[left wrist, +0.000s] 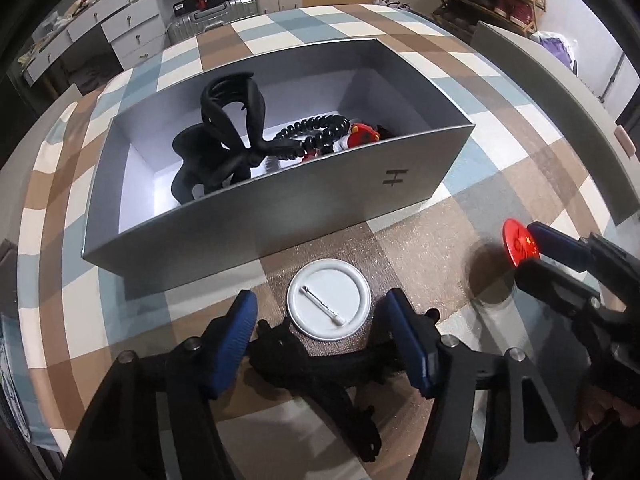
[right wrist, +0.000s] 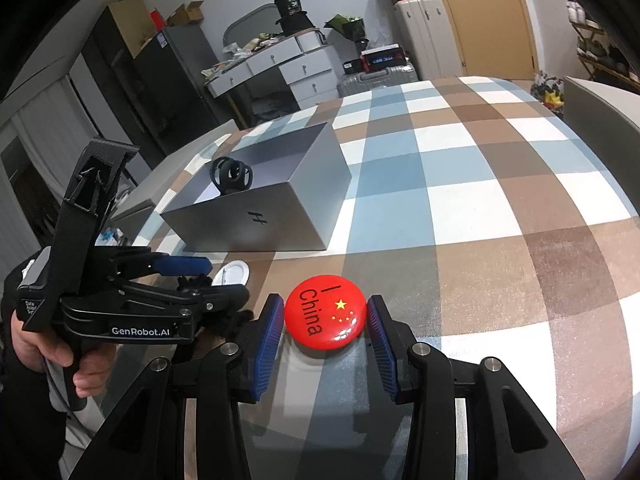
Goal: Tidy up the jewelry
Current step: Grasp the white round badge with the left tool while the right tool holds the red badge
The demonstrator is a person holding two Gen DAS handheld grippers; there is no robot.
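We hold the round red "I China" pin badge [right wrist: 325, 312] clamped in our right gripper [right wrist: 325, 322], while our left gripper [left wrist: 320, 334], parted, straddles a black hair claw [left wrist: 320, 364] just before the silver cardboard box [left wrist: 256, 216].

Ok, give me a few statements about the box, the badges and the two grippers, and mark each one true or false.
1. The right gripper holds a red badge. True.
2. The white badge lies face up. False: its pin side faces up.
3. The grey box is empty. False: a black hair claw and black beads lie inside.
4. The left gripper is over a black item on the table. True.
5. The white badge is inside the box. False: it lies on the tablecloth before it.
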